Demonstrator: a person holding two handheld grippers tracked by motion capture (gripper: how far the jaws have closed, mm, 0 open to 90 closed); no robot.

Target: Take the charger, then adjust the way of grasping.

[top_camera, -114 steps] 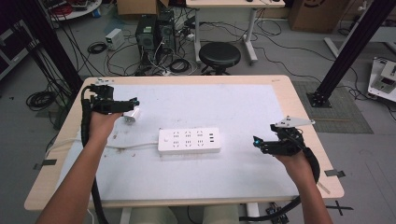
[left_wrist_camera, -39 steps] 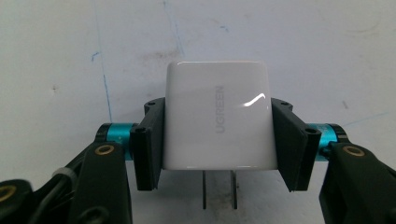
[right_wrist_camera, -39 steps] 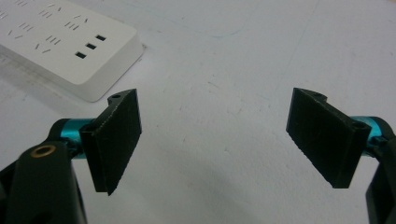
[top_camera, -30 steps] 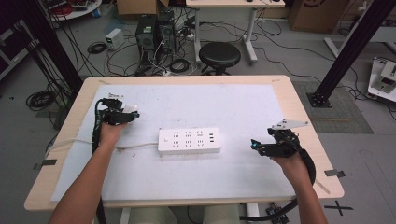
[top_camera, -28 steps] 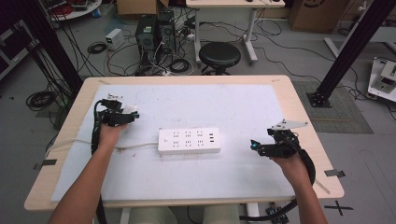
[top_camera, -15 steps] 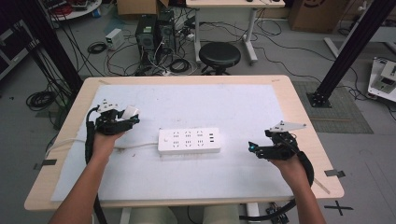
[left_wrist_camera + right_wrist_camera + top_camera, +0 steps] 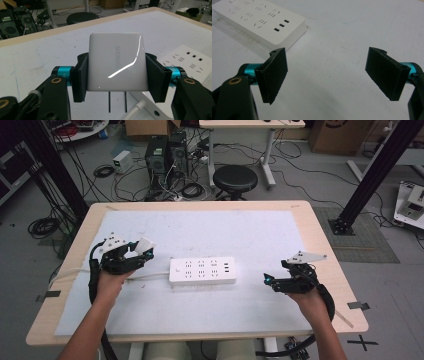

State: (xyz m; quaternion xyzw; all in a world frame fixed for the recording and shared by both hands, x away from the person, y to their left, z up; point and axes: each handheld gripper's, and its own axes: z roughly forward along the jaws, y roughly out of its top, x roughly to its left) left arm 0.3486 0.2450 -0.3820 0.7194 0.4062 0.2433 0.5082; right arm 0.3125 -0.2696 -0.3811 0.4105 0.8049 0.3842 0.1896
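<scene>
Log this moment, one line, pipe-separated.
left gripper: shut on white charger, prongs down, above mat | right gripper: open, empty, hovering right of power strip | power strip: flat on mat, nothing plugged in

Glossy white plastic charger [image 7: 116, 65], matt black gripper pads [image 7: 274, 74], seemingly paper sheet [image 7: 250, 232] over wood table [image 7: 327, 235]

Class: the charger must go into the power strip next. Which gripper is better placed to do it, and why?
Left. The left gripper is shut on the charger, prongs pointing down, just left of the strip. The right gripper is open and empty, off the strip's other end.
</scene>
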